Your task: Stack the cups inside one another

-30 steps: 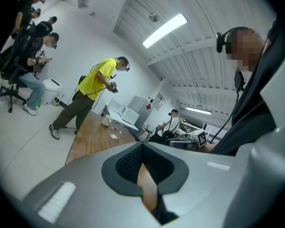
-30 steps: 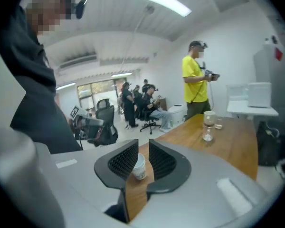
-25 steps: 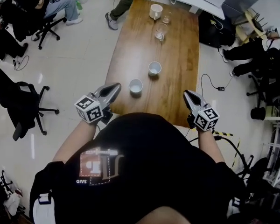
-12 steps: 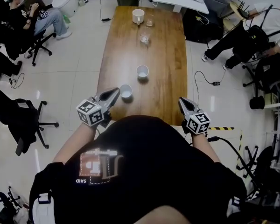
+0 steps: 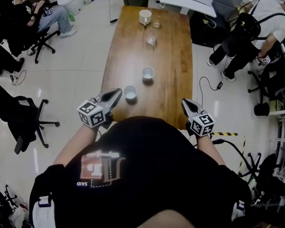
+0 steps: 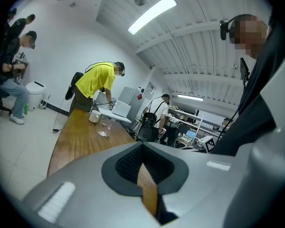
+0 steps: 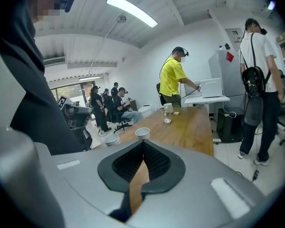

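Note:
Two white cups stand apart on the long wooden table (image 5: 166, 80). The near cup (image 5: 130, 92) is close to the table's left front edge and the second cup (image 5: 147, 73) is a little farther in. My left gripper (image 5: 117, 93) is just left of the near cup, not touching it, shut with nothing in it. My right gripper (image 5: 185, 103) hovers at the table's near right corner, shut and empty. In the right gripper view both cups (image 7: 111, 139) (image 7: 142, 132) show just past my right gripper (image 7: 143, 145). In the left gripper view my left gripper (image 6: 143, 145) hides the cups.
At the table's far end stand a white mug (image 5: 145, 16) and two clear glasses (image 5: 156, 21) (image 5: 151, 38), with a person in a yellow shirt (image 6: 95, 82) bent over a desk behind them. Office chairs (image 5: 23, 118) and seated people surround the table; cables (image 5: 206, 87) lie on the floor to the right.
The head view has swung, so the table sits slightly farther left and higher. My right gripper has shifted a little left and down. The cups have not moved on the table.

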Tool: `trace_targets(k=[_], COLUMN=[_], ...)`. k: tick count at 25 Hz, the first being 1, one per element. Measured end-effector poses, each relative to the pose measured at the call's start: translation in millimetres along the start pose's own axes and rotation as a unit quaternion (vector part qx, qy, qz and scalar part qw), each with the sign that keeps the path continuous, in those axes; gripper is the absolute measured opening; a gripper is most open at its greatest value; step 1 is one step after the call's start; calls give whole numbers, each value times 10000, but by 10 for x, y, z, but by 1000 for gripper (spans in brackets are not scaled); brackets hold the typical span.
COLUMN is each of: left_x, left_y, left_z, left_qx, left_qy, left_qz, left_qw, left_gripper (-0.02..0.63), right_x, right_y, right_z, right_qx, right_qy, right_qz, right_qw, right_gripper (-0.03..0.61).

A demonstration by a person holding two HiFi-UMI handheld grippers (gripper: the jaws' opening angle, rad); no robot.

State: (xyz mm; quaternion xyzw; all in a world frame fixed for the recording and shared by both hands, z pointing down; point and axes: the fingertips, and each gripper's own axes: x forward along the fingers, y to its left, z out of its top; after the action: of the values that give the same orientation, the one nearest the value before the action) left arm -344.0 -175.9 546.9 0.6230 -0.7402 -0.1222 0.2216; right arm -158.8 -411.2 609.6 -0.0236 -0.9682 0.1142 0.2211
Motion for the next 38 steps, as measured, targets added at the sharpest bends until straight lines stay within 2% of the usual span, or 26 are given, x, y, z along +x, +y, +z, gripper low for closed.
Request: trace_targets(k=[3,5,7,8,10,12,15,17,19,23,25,26,28,30,34,38], left_x=[-75,-144,-234,-287,-399,-530,-787,-974,-1152,-1456,-1529,-1543,-1556,-1550,-1478,-1347], left_y=[20,46,85,106,143,181,257,310,361,438,468,481,502,512,517,506], left_z=[-6,2,15,15,0,-25,-63,-99,-152,-301,-345,-354,-356,-348,-309,-254], left_qx=[-24,-36,-58,-81,-141,-200,-286,-345,-429,-606,-648,-654,-651,-655,-652,-618], left_qy=[-64,-126,-199,-232,-291,-348,-431,-468,-488,-445,-433,-433,-436,-438,-467,-511], left_qz=[71,144,241,300,427,559,781,953,1119,1388,1463,1484,1500,1476,1350,1191], left_qw=[10000,9998,9995,9992,9986,9976,9956,9937,9916,9875,9862,9858,9856,9859,9876,9896], left_gripper=[-9,-9,-9,-9,-9,-9,-9,-9,-9,-9,-9,-9,-9,-9,-9,-9], right_x=[77,184,358,465,698,942,1292,1498,1677,1904,1972,1996,2015,1983,1859,1790], right_y=[93,275,558,724,1057,1364,1732,1842,1853,1809,1755,1735,1737,1773,1792,1615], right_z=[73,237,434,509,565,484,162,-135,-426,-855,-957,-969,-951,-892,-558,69], right_qx=[-233,-810,-1642,-2083,-2955,-3731,-4477,-4855,-5249,-5808,-6003,-6067,-6092,-5926,-5305,-4713], right_qy=[34,99,243,345,591,851,1298,1679,2028,2470,2554,2537,2465,2450,2357,2060], right_qz=[188,494,972,1246,1776,2254,2837,3024,3024,2919,2819,2772,2742,2802,2817,2466], right_qw=[9995,9954,9813,9695,9368,8960,8380,8029,7694,7186,7035,7005,7021,7143,7639,8214], right_gripper=[15,19,38,52,79,97,123,133,135,140,133,115,66,37,35,35])
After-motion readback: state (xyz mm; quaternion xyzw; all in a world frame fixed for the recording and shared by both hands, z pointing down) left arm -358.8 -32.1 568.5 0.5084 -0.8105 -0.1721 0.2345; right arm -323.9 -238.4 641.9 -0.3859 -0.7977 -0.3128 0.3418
